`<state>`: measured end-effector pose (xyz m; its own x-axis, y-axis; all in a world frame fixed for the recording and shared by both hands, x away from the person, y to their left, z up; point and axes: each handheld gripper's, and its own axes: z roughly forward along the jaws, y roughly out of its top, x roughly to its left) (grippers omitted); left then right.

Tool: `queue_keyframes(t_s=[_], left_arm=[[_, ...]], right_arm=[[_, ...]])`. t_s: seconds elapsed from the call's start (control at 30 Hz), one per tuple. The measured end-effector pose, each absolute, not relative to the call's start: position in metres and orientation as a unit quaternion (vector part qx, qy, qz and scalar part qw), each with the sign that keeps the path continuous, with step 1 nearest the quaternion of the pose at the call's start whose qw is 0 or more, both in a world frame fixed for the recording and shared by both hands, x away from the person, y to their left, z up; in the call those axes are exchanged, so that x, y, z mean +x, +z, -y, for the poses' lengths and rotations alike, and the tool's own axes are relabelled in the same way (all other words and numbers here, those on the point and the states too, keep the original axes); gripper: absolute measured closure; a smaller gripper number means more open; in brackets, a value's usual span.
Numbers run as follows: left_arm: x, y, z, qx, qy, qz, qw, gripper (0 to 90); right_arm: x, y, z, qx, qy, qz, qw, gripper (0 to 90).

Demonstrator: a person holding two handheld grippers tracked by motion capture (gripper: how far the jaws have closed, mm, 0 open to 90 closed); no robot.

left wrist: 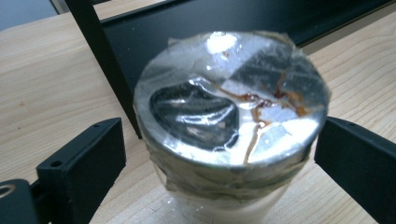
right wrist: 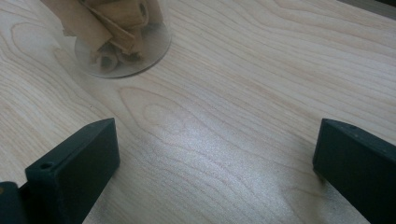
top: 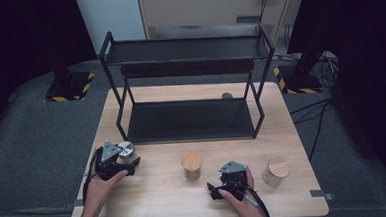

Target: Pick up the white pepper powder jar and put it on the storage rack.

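Note:
A glass jar with a silvery, taped lid (left wrist: 229, 112) stands between the jaws of my left gripper (left wrist: 219, 154); the jaws are open, one on each side, with small gaps showing. In the high view this jar (top: 126, 150) is at the table's left, in front of the black rack (top: 186, 69), with the left gripper (top: 125, 160) beside it. My right gripper (right wrist: 217, 154) is open over bare wood. A jar of brown sticks (right wrist: 119, 42) stands ahead of it to the left. From above, the right gripper (top: 216, 187) sits near the front edge, right of the wooden-lidded jar (top: 192, 164).
Another wooden-lidded jar (top: 276, 170) stands at the front right of the table (top: 161, 200). A small dark round object (top: 227, 95) lies behind the rack's lower shelf. The rack's black leg (left wrist: 100, 65) rises just behind the silver-lidded jar.

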<state>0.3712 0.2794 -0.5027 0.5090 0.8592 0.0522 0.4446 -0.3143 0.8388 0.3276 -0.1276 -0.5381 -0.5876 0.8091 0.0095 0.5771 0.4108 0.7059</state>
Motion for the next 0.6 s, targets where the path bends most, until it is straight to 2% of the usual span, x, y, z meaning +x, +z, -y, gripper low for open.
queue_keyframes(t_s=[0.4,0.6], left_arm=[[0.372,-0.515,-0.279,0.767,0.261,-0.424,0.404,6.0],[0.372,-0.516,-0.278,0.764,0.263,-0.419,0.414,15.5]], right_arm=[[0.328,-0.538,0.128,0.421,0.342,-0.823,0.17,0.4],[0.328,-0.538,0.128,0.421,0.342,-0.823,0.169,0.4]])
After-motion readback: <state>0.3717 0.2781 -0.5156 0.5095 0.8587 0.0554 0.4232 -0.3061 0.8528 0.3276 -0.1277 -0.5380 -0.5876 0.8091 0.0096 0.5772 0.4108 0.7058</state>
